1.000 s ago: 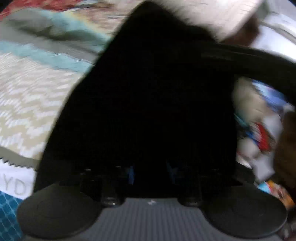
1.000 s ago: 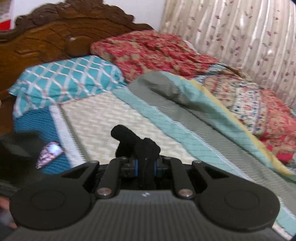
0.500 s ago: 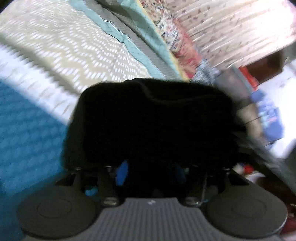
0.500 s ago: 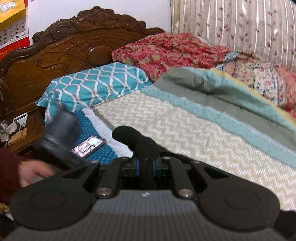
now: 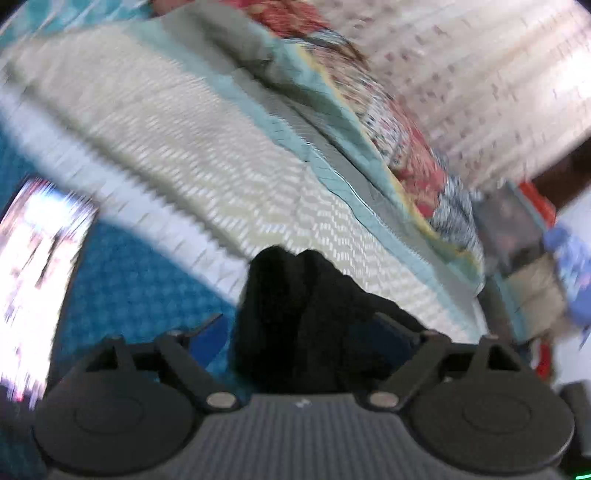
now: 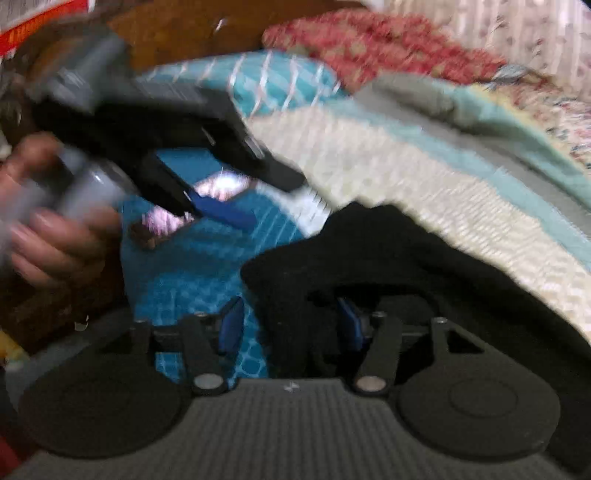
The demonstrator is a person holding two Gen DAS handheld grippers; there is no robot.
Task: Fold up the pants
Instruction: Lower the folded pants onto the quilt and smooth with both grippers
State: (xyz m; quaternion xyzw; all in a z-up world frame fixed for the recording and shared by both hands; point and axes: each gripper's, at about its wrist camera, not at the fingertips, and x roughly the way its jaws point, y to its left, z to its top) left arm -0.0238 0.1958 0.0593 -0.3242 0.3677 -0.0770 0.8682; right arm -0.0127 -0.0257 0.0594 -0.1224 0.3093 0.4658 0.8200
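Observation:
The black pants lie bunched on the blue bedsheet, between the fingers of my left gripper. Its jaws are opening wide, and the left pad stands clear of the cloth. In the right wrist view the pants spread from the sheet onto the cream blanket. My right gripper is also opening, with a fold of the cloth against its right pad and its left pad free. The left gripper shows there at upper left, held by a hand. Both views are blurred.
A lit phone lies on the sheet to the left, also seen as the phone under the left gripper. A teal-edged quilt, a teal pillow, a red floral blanket and a wooden headboard lie farther back.
Both grippers have let go of the black cloth and spread their jaws. The right gripper has dropped toward the bed. The pants now rest on the sheet.

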